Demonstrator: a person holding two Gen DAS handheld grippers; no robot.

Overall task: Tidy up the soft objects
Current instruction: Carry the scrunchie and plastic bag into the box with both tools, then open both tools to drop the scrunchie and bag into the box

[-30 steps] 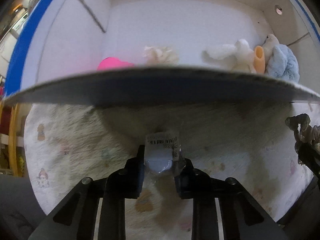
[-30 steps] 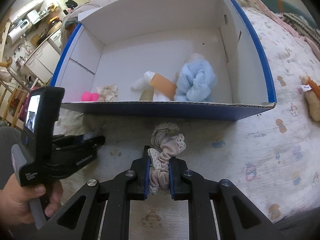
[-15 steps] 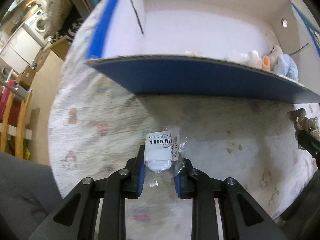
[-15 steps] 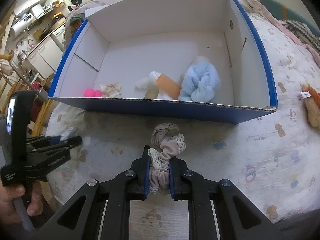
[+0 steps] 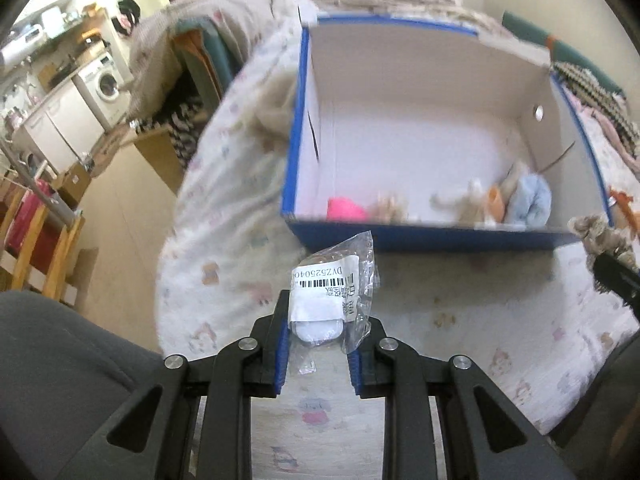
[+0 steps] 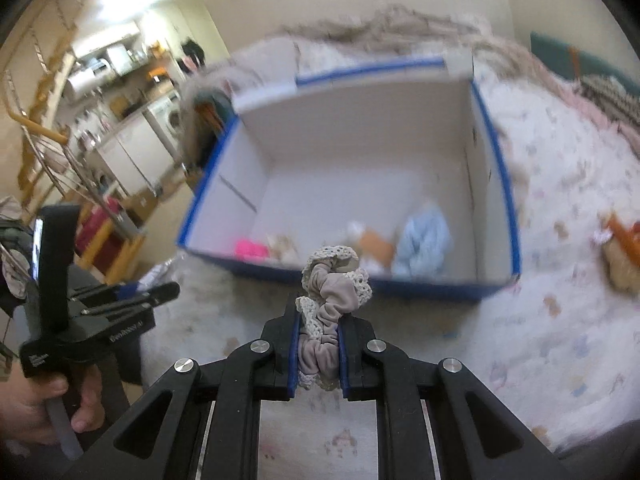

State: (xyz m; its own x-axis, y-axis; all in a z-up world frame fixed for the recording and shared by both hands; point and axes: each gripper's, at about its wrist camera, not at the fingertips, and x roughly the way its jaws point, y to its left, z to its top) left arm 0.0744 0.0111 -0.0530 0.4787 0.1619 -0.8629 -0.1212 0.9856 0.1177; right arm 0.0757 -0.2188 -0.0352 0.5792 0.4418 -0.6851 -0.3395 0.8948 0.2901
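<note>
Across the bed (image 6: pixel 560 320), with its pale printed cover, stands your open blue-edged box (image 5: pixel 432 238), soft toys already inside, and a kitchen with a washing machine (image 5: pixel 106 84) lies off left. Your right tongs (image 6: pixel 319 344) are clamped on a scrunchie (image 6: pixel 332 292), your left tongs (image 5: pixel 318 346) on a slick bagged white item (image 5: pixel 332 296). Both hang short of the near wall; release early and, I judge, the bag slides out or either piece lands outside.
</note>
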